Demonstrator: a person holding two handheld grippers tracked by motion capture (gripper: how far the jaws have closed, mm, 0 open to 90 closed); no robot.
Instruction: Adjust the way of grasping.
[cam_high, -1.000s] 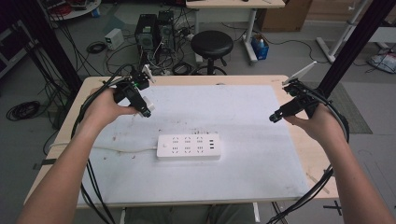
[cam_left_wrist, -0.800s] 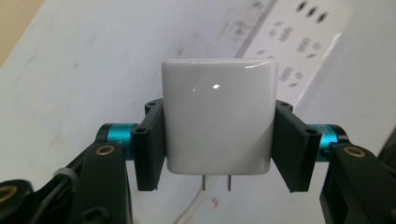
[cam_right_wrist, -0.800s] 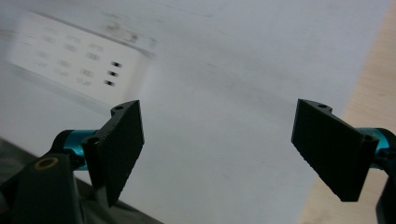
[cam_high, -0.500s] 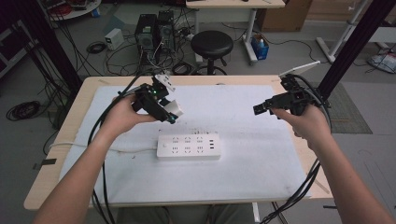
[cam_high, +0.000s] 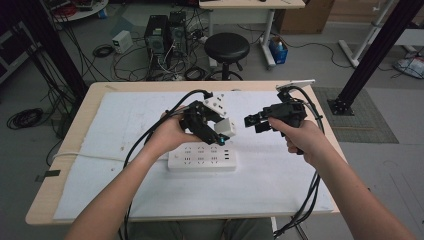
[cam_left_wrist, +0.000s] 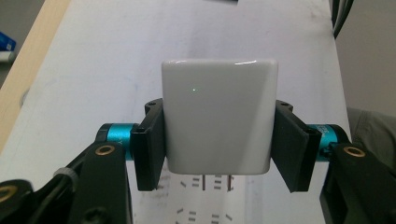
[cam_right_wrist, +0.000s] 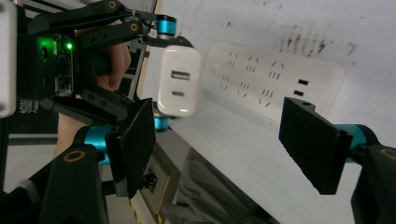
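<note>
White charger block clamped between both black jaws of left gripper, raised above table, over far edge of white power strip. In left gripper view: glossy, rounded block gripped on two opposite sides, metal prongs jutting from its lower end toward strip's sockets below, apart from them. In right gripper view: block's other face seen with two ports, one above the other, blurred; green light glowing on left gripper's body. Left hand wrapped around that gripper, cable looping up and over toward table's far side.

Right gripper in right hand, just right of block, level with it, jaws spread wide and gripping nothing, pointed toward block. Small gap between right gripper's tips and charger.

Power strip lying flat on white mat covering most of wooden table, near centre. Black round stool and tangled cables on floor beyond table.
</note>
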